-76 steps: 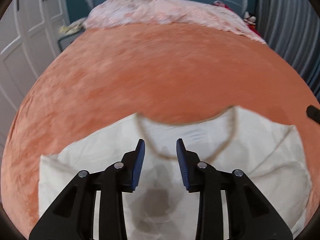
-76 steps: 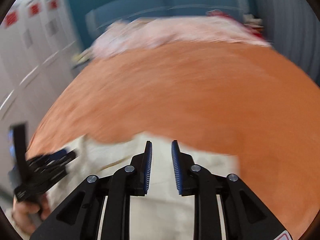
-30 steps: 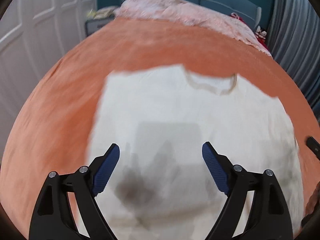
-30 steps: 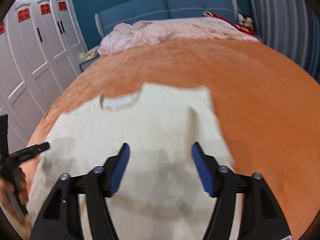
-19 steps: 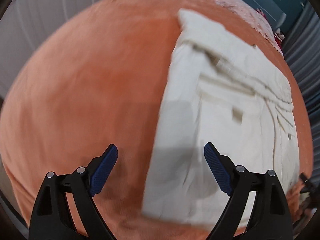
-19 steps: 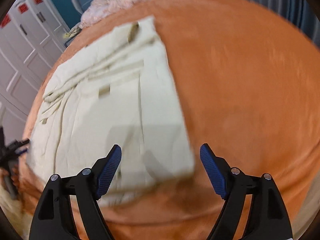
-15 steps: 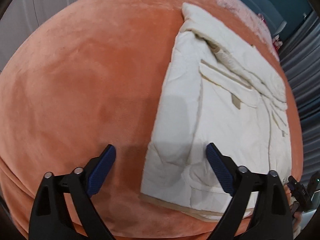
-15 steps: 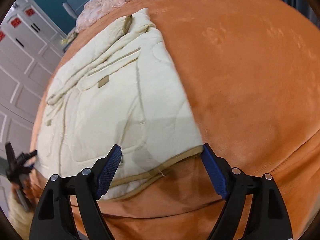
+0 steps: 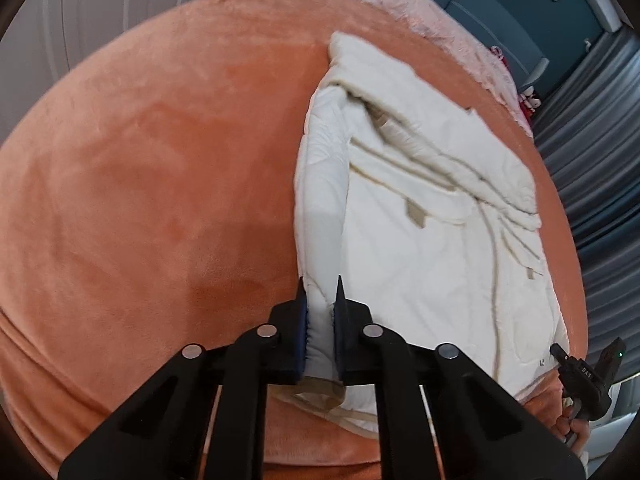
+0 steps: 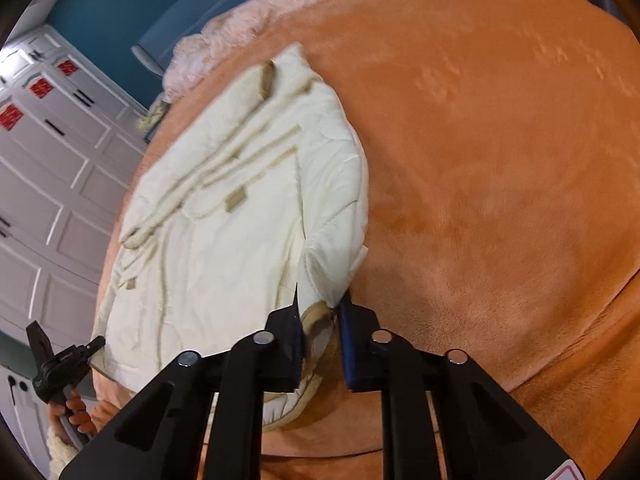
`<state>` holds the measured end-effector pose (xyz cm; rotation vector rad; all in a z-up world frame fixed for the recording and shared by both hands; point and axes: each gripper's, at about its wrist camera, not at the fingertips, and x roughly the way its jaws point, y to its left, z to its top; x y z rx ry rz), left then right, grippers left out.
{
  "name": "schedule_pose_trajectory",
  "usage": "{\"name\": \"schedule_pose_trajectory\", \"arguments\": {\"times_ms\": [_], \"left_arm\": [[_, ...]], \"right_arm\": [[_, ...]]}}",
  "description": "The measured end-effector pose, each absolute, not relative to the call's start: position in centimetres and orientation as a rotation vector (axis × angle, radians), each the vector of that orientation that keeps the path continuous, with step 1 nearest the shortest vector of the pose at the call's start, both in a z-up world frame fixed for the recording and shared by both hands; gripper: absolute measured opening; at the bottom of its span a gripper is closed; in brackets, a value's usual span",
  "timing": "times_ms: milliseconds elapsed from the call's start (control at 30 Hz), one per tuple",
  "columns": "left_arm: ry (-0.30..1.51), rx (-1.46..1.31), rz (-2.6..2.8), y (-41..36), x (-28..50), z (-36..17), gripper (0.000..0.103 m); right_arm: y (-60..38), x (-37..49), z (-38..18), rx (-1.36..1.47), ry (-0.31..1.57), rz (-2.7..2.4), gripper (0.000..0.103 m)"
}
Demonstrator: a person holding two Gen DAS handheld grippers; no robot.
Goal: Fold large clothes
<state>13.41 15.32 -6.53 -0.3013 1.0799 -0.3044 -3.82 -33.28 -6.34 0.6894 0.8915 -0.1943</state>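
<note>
A cream padded jacket (image 9: 420,220) with tan trim lies flat on the orange bedspread (image 9: 160,200), its hem toward the near edge. My left gripper (image 9: 319,284) is shut on the jacket's near left hem corner, cloth bunched between its blue pads. In the right wrist view the same jacket (image 10: 240,220) spreads to the left. My right gripper (image 10: 320,296) is at the near right hem corner, its jaws closing, with the tan-trimmed cloth pinched between the pads. Each wrist view shows the other gripper at the bed's edge, held in a hand.
A pink fluffy blanket (image 9: 400,4) lies at the head of the bed, against a blue headboard (image 10: 192,20). White wardrobe doors (image 10: 52,184) stand on one side, grey curtains (image 9: 592,152) on the other. The orange bedspread (image 10: 500,160) extends beyond the jacket.
Both grippers swung out to the jacket's near hem corners, rolled, and went from wide open to closed on the cloth. The hem corners now bunch up between the pads.
</note>
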Motion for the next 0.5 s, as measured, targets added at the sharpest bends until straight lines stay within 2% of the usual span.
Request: {"name": "schedule_pose_trajectory", "arguments": {"times_ms": [233, 500], "left_arm": [[1.017, -0.269, -0.366, 15.9, 9.9, -1.5, 0.007], [1.158, -0.034, -0.449, 20.7, -0.4, 2.3, 0.007]], "right_arm": [[-31.8, -7.0, -1.6, 0.603, 0.844, -0.120, 0.009], [-26.9, -17.2, 3.6, 0.400, 1.044, -0.004, 0.008]]}}
